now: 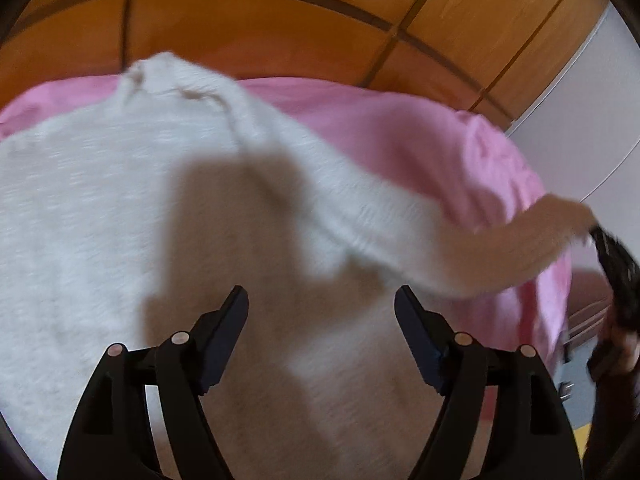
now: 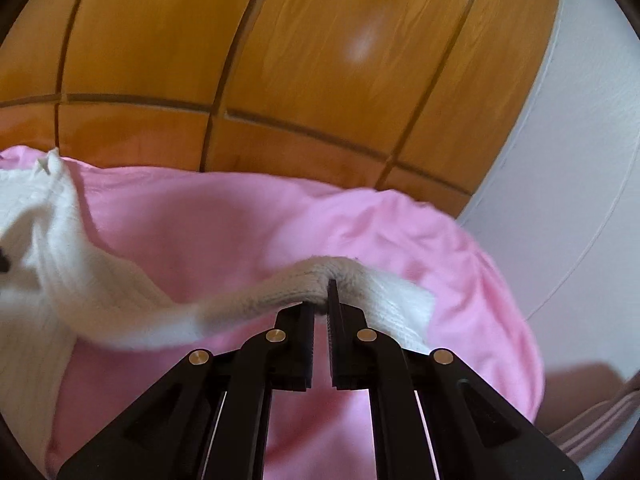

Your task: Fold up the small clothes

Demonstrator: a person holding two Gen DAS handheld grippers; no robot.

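A white knitted sweater lies spread on a pink sheet, neck toward the wooden panels. My left gripper hovers over the sweater's body, open, with nothing between its fingers. The sweater's sleeve stretches off to the right, lifted off the sheet. In the left wrist view the right gripper shows at the right edge, holding the sleeve's end. In the right wrist view my right gripper is shut on the sleeve near its cuff, which drapes over the fingertips. The cuff end hangs to the right.
Orange wooden panels rise behind the bed. A white wall stands to the right. The pink sheet covers the surface around the sweater. A brown and pink striped thing shows low at the right edge.
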